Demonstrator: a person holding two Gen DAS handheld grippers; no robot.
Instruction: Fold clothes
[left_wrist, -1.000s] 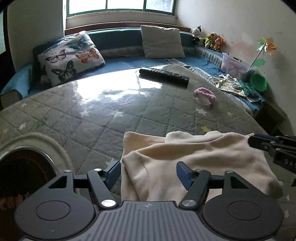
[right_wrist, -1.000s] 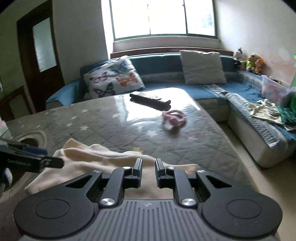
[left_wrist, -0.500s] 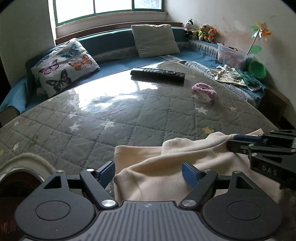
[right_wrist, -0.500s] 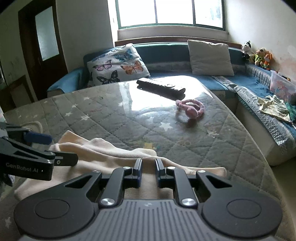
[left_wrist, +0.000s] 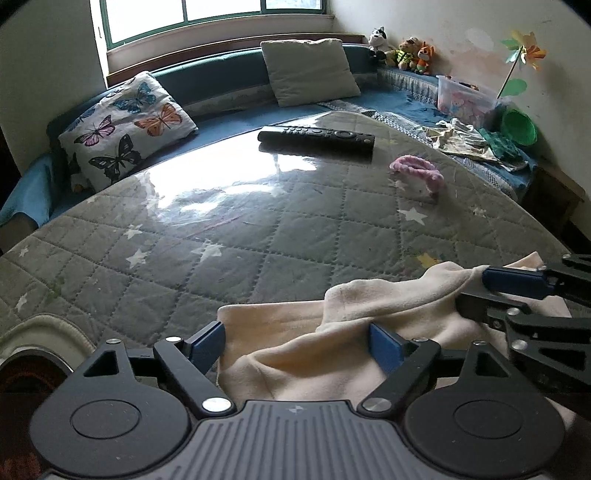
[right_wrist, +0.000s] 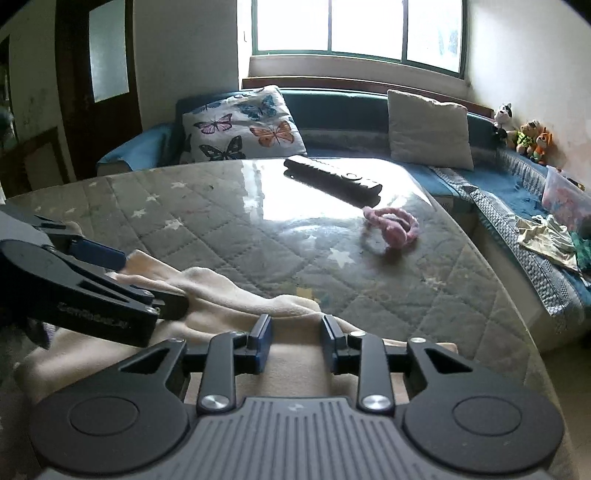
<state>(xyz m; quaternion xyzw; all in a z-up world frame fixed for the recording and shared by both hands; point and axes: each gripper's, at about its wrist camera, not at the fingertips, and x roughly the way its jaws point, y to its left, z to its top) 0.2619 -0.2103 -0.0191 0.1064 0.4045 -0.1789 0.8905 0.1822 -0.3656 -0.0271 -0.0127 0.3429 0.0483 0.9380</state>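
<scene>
A cream garment (left_wrist: 332, 354) lies rumpled at the near edge of the quilted grey table (left_wrist: 258, 236). The left gripper (left_wrist: 295, 343) is spreading its jaws wide, cloth lying loose between them. The right gripper (right_wrist: 295, 332) is opening too, its blue pads (right_wrist: 263, 349) parted over the fabric, pinching nothing. A remote control (right_wrist: 332, 181) and a pink hair tie (right_wrist: 391, 229) sit toward the far edge.

Cream garment (left_wrist: 332, 354) on a grey star-quilted mattress (left_wrist: 258, 240); black remote (left_wrist: 316, 137), pink band (left_wrist: 417, 173), butterfly-print pillow (left_wrist: 125, 129).
</scene>
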